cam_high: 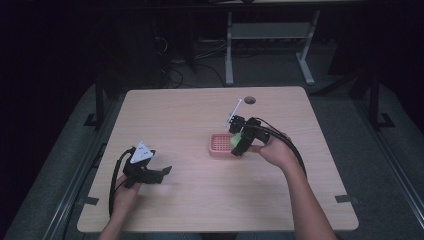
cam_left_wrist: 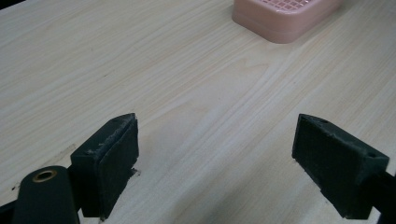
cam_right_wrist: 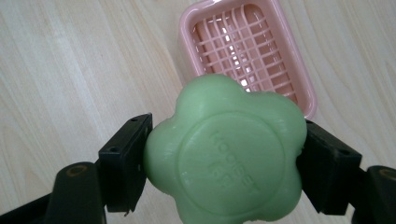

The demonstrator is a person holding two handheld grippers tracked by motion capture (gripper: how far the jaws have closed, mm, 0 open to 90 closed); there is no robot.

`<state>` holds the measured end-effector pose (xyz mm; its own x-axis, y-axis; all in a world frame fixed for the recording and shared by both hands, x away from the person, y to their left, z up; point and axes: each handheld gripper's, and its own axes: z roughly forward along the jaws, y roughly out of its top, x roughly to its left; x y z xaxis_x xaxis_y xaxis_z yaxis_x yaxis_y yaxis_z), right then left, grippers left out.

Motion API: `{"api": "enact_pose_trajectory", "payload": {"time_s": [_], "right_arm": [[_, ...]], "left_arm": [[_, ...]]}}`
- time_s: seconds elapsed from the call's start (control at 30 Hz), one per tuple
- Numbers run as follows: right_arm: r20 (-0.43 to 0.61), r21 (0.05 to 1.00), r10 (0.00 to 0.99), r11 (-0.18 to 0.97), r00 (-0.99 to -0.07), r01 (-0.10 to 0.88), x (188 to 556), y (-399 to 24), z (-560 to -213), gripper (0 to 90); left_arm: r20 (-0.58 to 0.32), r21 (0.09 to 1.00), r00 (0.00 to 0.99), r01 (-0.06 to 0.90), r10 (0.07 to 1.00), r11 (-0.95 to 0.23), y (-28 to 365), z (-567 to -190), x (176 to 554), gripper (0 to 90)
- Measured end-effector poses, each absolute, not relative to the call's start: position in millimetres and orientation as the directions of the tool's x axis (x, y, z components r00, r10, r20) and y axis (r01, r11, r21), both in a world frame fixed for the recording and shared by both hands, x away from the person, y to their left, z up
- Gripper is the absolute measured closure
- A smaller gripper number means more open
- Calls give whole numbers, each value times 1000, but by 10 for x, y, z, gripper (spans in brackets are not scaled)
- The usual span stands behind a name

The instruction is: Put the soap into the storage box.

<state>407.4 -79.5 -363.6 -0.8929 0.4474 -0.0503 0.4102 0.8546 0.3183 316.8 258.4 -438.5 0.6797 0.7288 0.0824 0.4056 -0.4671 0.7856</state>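
Two grippers on tabletop [cam_high: 200, 200]. Right gripper [cam_right_wrist: 224, 163]: jaws clamped on green flower-shaped soap [cam_right_wrist: 224, 154], one jaw each side, soap held above near end of pink slatted soap dish [cam_right_wrist: 247, 46]. Left gripper [cam_left_wrist: 215, 163]: jaws wide apart, holding nothing, low over bare wood, well apart from dish.
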Motion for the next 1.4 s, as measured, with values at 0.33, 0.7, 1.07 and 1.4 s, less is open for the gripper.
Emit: {"api": "enact_pose_trajectory", "payload": {"time_s": [0.33,0.7,1.07,1.4], "right_arm": [[-45,314,443,857,-895,409,4176,-712,-3631,255],[-28,322,459,845,-888,427,4338,-616,-3678,255],[-5,310,488,831,-873,463,4503,-575,-3824,255],[13,315,496,822,-868,474,4599,-518,-3910,255]], "left_arm": [[81,786,679,407,730,-466,2587,-4382,3169,144],[76,790,678,407,731,-459,2594,-4388,3176,144],[76,788,676,410,733,-459,2604,-4382,3177,144],[69,790,672,415,737,-452,2621,-4381,3182,144]]}}
